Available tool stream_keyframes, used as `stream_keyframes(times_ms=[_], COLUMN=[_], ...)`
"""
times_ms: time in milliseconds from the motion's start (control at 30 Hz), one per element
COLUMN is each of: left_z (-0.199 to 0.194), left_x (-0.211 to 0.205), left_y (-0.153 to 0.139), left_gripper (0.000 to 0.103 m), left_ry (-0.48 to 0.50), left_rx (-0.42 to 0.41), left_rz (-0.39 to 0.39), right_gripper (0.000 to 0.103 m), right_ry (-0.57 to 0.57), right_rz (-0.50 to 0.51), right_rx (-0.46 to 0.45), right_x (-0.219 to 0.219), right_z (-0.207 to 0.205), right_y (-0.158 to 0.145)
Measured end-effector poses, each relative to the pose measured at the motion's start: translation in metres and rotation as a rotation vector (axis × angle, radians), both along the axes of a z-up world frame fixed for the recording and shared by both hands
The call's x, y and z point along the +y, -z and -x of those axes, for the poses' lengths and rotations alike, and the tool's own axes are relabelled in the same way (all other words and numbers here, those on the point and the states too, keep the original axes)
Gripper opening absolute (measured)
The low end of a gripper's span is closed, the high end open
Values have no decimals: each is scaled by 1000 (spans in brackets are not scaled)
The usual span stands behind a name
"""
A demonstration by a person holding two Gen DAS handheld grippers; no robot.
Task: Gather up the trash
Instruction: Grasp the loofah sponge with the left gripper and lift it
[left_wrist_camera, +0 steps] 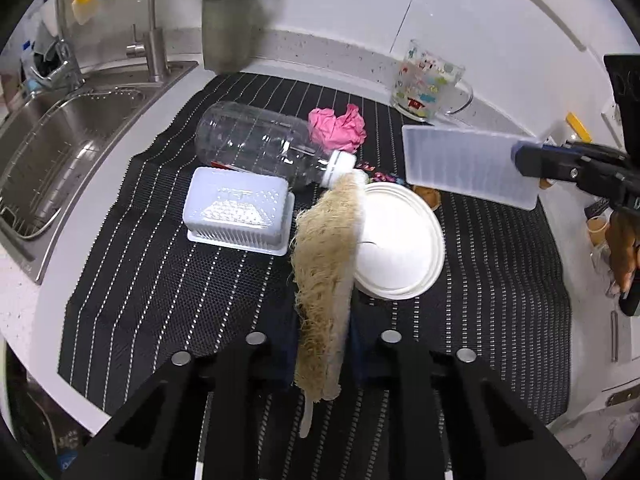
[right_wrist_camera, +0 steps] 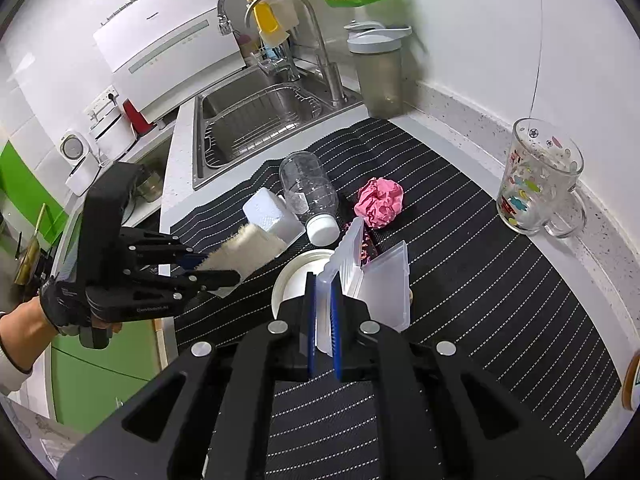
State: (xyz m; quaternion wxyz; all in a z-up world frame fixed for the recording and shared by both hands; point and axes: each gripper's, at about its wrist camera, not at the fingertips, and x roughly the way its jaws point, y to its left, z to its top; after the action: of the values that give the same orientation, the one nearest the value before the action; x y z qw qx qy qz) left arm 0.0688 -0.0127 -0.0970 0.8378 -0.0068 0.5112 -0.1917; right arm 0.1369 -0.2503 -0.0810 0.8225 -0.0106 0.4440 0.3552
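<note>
My left gripper [left_wrist_camera: 320, 360] is shut on a beige loofah brush [left_wrist_camera: 326, 276] and holds it above the striped mat; it also shows in the right wrist view [right_wrist_camera: 244, 254]. My right gripper [right_wrist_camera: 324, 320] is shut on a clear plastic dustpan-like tray [right_wrist_camera: 360, 276], seen in the left wrist view [left_wrist_camera: 468, 166] held above the mat's right side. On the mat lie an empty clear bottle [left_wrist_camera: 264, 146], a crumpled pink paper [left_wrist_camera: 338, 128], a white paper plate [left_wrist_camera: 396, 240], an upturned white plastic box [left_wrist_camera: 238, 210] and a shiny candy wrapper [right_wrist_camera: 366, 246].
A steel sink [left_wrist_camera: 60, 140] with faucet lies left of the mat. A grey shaker bottle [left_wrist_camera: 228, 20] stands at the back wall. A printed glass mug [left_wrist_camera: 428, 80] stands at the back right. The black striped mat [left_wrist_camera: 180, 300] covers the counter.
</note>
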Motion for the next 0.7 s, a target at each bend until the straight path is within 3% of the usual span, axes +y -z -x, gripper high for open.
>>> stream_keyframes(times_ms=[367, 700], left_z=[31, 105], left_x=[-11, 21], left_y=[-52, -95], left_gripper=[18, 18], left_ry=[-102, -303], left_rx=[-57, -132], left_rz=[-7, -31], right_gripper=[5, 5], right_ry=[-75, -308], right_rz=[4, -27], right_rx=[-52, -114], right_x=[2, 57], right_z=[22, 61], right_y=[-21, -48])
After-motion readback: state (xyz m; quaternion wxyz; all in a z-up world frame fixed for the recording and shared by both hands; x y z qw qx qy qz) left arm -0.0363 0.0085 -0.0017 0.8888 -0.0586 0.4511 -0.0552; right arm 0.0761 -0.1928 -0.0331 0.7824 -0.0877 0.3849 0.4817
